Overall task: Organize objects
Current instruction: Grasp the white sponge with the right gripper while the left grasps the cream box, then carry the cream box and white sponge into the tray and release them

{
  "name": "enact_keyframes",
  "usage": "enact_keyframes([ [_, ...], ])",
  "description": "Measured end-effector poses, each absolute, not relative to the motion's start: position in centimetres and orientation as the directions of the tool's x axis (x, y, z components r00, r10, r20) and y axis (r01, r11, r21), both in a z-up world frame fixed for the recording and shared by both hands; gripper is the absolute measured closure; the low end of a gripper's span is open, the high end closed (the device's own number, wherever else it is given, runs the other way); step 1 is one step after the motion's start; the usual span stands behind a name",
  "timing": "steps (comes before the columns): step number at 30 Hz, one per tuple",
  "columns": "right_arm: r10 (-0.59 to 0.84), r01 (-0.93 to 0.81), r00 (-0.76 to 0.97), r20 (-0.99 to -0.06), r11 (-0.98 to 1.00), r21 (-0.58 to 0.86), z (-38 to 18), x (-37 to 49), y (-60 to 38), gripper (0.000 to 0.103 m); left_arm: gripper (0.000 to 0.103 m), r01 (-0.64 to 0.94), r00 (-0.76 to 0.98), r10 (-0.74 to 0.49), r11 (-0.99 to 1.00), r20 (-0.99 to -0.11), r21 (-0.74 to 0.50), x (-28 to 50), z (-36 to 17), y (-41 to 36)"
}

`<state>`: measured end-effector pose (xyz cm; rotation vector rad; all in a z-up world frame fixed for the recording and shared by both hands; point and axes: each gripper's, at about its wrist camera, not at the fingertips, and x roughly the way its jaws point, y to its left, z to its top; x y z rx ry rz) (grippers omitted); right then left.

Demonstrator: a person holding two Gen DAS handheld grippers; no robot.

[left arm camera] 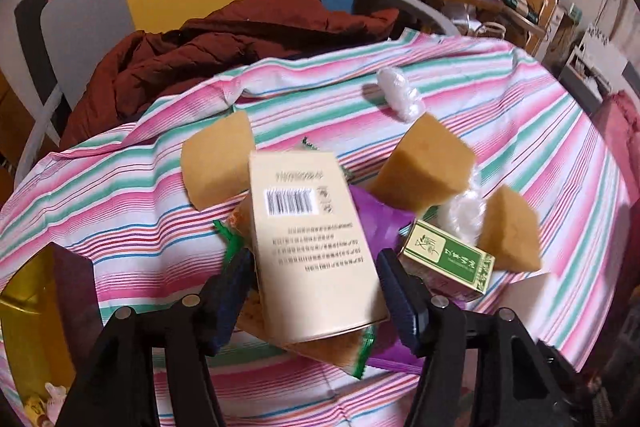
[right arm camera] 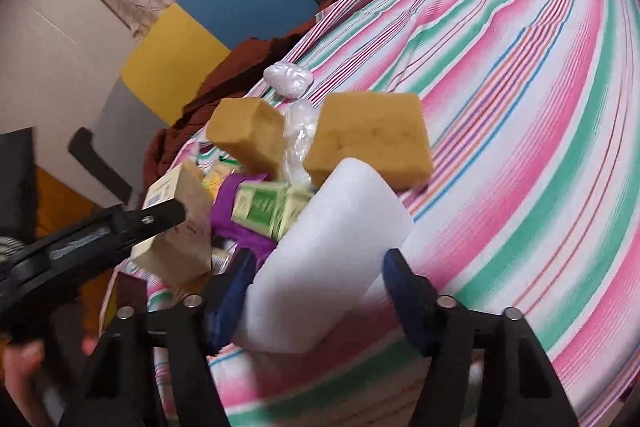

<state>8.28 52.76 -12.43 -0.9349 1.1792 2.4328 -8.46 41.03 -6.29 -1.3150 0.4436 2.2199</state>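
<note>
A beige carton (left arm camera: pixel 312 239) with a barcode lies tilted on a pile of small goods. My left gripper (left arm camera: pixel 312 279) straddles its near end, open, with a thin gap at each pad. Under and around the carton are a purple packet (left arm camera: pixel 380 219), a green-edged snack packet (left arm camera: pixel 348 351), a small green box (left arm camera: pixel 448 259) and three tan sponges (left arm camera: pixel 424 167). In the right wrist view my right gripper (right arm camera: pixel 316 283) is shut on a white foam block (right arm camera: pixel 332 251) just in front of the pile. One left finger (right arm camera: pixel 160 219) crosses the carton (right arm camera: pixel 180 239) there.
A striped cloth (right arm camera: pixel 540 147) covers the round table. Plastic-wrapped white wads (left arm camera: pixel 400 95) lie behind the pile. A rust-red jacket (left arm camera: pixel 224 39) is heaped on the chair beyond the far edge. A gold and maroon box (left arm camera: pixel 40 287) stands at the left. A hand (right arm camera: pixel 20 367) shows low left.
</note>
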Motion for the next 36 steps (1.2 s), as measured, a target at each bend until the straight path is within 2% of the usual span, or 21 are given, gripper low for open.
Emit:
enact_keyframes([
  [5,-0.028,-0.477,-0.764,-0.645,-0.649,0.593,-11.9,9.3,52.2,0.056,0.040,-0.574,-0.371,0.274,-0.819,-0.887,-0.012,-8.7,-7.7,40.0],
  [8,-0.022,-0.470,-0.763,-0.646,-0.668,0.578,-11.7,9.5,51.9,0.058,0.051,-0.589,-0.384,0.297,-0.808,-0.874,-0.016,-8.7,-7.8,39.2],
  [14,-0.035,-0.465,-0.769,-0.639,-0.655,0.596,-11.3,10.1,51.9,0.062,0.051,-0.585,-0.389,0.376,-0.806,-0.841,-0.089,-8.0,-6.9,36.3],
  [17,-0.063,-0.439,-0.777,-0.626,-0.657,0.612,-11.0,10.3,51.4,0.078,0.051,-0.581,-0.397,0.393,-0.807,-0.829,-0.104,-7.2,-6.6,34.7],
  [24,-0.082,-0.409,-0.772,-0.630,-0.693,0.593,-10.4,10.5,49.4,0.079,0.051,-0.556,-0.395,0.442,-0.813,-0.805,-0.173,-4.5,-6.4,30.1],
  [36,-0.166,-0.300,-0.786,-0.596,-0.740,0.602,-7.6,10.8,43.6,0.080,0.051,-0.504,-0.468,0.456,-0.841,-0.757,-0.195,-0.6,-4.6,21.4],
])
